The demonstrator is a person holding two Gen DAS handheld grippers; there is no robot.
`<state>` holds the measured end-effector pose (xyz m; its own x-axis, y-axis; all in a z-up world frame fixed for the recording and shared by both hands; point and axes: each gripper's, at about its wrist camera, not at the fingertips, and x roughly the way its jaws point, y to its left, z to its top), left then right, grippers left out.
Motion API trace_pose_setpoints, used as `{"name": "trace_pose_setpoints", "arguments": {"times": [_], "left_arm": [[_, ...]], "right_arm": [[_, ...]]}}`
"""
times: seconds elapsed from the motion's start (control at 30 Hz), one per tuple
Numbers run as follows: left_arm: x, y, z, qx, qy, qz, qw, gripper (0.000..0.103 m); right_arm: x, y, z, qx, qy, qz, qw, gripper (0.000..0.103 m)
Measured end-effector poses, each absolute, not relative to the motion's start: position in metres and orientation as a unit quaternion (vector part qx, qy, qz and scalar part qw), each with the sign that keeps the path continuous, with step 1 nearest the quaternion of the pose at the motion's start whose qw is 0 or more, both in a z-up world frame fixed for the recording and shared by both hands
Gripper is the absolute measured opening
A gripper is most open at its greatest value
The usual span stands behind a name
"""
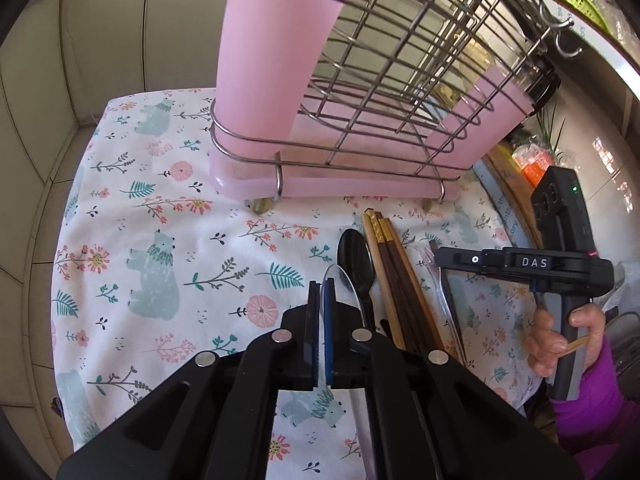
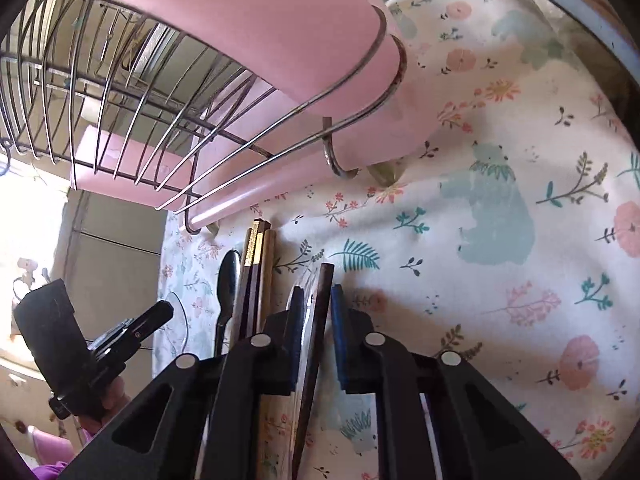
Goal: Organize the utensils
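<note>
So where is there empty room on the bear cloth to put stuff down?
Left of the black spoon, in front of the pink rack, the cloth lies bare. It's crowded between the spoon and the chopsticks, where both grippers work.

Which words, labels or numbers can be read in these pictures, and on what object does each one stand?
"DAS": white letters on the right claw, on its black body.
Dark print on the blue-grey strip at the cloth's edge: too distorted to read.
Nothing else legible.
</note>
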<state>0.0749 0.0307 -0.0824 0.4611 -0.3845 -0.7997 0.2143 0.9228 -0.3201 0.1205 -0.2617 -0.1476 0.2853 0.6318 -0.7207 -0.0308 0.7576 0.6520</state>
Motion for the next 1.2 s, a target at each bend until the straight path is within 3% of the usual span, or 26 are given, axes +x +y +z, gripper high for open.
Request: {"name": "trace_pose_setpoints", "arguments": {"times": [0.13, 0.43, 0.57, 0.67, 1.0, 1.2], "left_arm": [[0.073, 0.033, -0.078, -0.098, 0.483, -0.18, 0.851, 0.001], [0.063, 0.034, -0.066, -0.108, 0.465, -0.176, 0.861, 0.001], [0.06, 0.035, -0.062, -0.111, 0.462, -0.175, 0.862, 0.001], [0.059, 0.034, -0.064, -0.113, 0.463, -0.177, 0.861, 0.001], [0.056, 0.045, -0.066, -0.13, 0.459, -0.184, 0.86, 0.001], [0.057, 0.051, -0.068, -0.139, 0.458, -0.183, 0.859, 0.001]], "right_arm": [[0.115, -0.266, -0.144, 0.275, 0.549, 0.219, 0.759, 0.0], [0.098, -0.272, -0.126, 0.276, 0.524, 0.225, 0.773, 0.0], [0.099, -0.268, -0.122, 0.268, 0.533, 0.212, 0.774, 0.009], [0.103, -0.258, -0.123, 0.249, 0.546, 0.206, 0.773, 0.032], [0.112, -0.225, -0.13, 0.248, 0.557, 0.227, 0.76, 0.031], [0.118, -0.21, -0.136, 0.227, 0.565, 0.22, 0.762, 0.024]]}}
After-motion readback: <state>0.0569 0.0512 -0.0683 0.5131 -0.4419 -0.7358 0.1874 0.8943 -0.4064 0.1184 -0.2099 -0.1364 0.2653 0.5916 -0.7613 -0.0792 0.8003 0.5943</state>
